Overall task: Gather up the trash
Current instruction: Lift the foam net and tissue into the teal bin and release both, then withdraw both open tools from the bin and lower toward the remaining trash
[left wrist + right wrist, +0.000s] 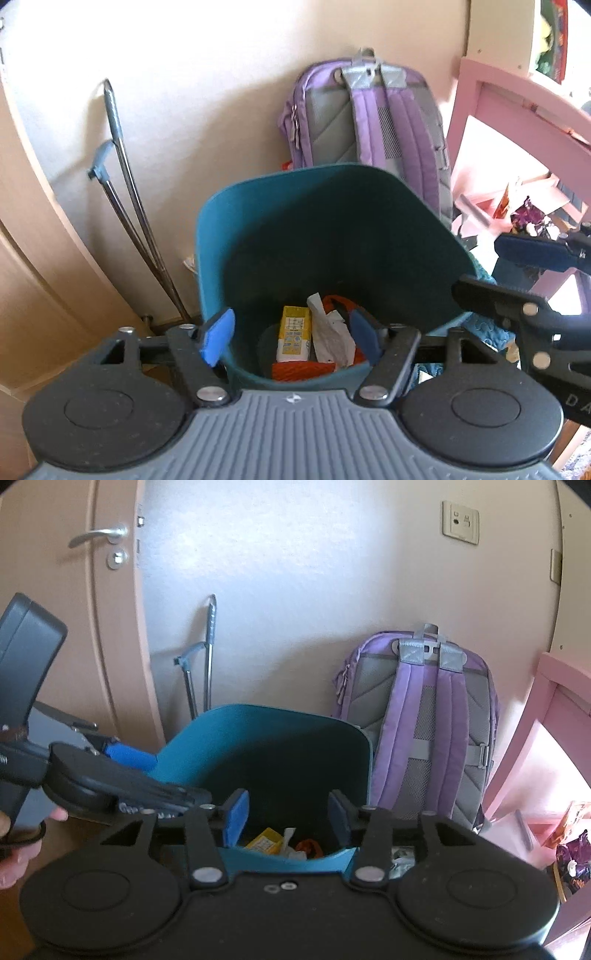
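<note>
A teal trash bin [332, 221] stands on the floor against the wall; it also shows in the right wrist view [266, 746]. Inside lie a yellow carton [293, 334], crumpled white paper [330, 336] and orange wrappers [303, 370]. My left gripper [291, 336] is open and empty, its blue fingertips over the bin's near rim. My right gripper [288, 818] is open and empty, hovering just above the bin's near rim. The right gripper's fingers [532, 251] show at the right edge of the left wrist view. The left gripper's body [122, 782] shows at the left of the right wrist view.
A purple backpack [424, 723] leans on the wall right of the bin. A metal-legged stand [125, 199] leans left of it. A door with a handle [99, 535] is at far left. Pink furniture [517, 122] with clutter beneath stands on the right.
</note>
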Available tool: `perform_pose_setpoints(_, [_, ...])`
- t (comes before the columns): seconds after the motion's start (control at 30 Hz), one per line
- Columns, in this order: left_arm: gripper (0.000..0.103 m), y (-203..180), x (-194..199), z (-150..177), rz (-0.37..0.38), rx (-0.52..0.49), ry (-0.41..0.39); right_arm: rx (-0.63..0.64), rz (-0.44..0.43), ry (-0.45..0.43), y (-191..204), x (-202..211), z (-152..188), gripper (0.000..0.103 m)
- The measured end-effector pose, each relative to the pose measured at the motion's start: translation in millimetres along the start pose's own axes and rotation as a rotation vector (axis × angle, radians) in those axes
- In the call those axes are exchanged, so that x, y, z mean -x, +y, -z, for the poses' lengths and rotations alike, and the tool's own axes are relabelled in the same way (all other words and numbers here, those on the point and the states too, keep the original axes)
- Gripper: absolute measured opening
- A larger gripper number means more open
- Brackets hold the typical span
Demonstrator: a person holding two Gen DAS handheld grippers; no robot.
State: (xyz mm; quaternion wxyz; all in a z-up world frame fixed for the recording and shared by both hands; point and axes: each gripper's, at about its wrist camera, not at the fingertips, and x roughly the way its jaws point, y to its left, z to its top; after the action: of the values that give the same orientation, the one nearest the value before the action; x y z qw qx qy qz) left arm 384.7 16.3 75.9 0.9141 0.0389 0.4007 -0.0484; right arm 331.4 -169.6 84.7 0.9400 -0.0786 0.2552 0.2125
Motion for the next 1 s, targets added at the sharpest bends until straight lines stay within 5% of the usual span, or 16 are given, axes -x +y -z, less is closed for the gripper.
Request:
perform_pose_setpoints(0.63, [0.081,28,98,63,0.066,0.033,-0.094,0.02,-0.095,-0.023,43,79,35,0.06])
perform_pose_setpoints(0.83, [0.1,37,111,92,0.085,0.046,-0.11,0.008,-0.109,-0.011,53,84,55,0.06])
perform_pose_setpoints(1.0, [0.101,50,109,123,0.106,0.053,-0.109,-0.013,-0.133,0.019,59,81,87,0.061])
